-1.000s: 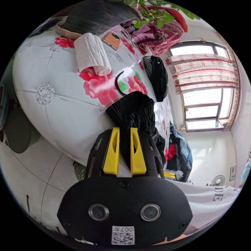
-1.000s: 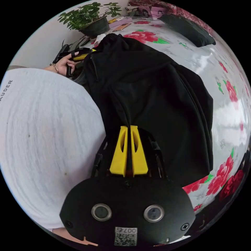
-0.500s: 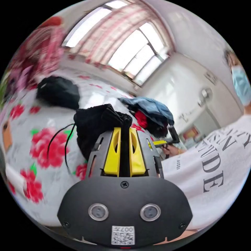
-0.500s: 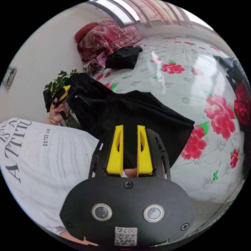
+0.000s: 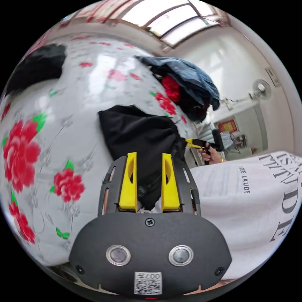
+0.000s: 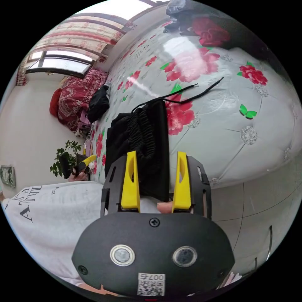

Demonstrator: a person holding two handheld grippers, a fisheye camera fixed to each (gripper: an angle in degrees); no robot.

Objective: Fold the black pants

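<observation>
A white bedspread [image 5: 78, 103] printed with red flowers covered the bed — glossy under the window [image 6: 59, 64] light. A heap of clothes [image 5: 185, 85] sat on it, blue denim over something red and dark. Farther up lay a separate black bundle [image 6: 98, 102], just beside a dark red patterned quilt [image 6: 78, 92]. A leafy potted plant [image 6: 64, 157] stood by the wall, and a fan [image 5: 260, 89] hung on the far wall — small, hard to make out.

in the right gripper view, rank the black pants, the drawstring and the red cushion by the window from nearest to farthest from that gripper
1. Black pants: between the open right gripper jaws.
2. Drawstring: beyond the waistband, on the bedspread.
3. Red cushion: far end, upper left.
</observation>
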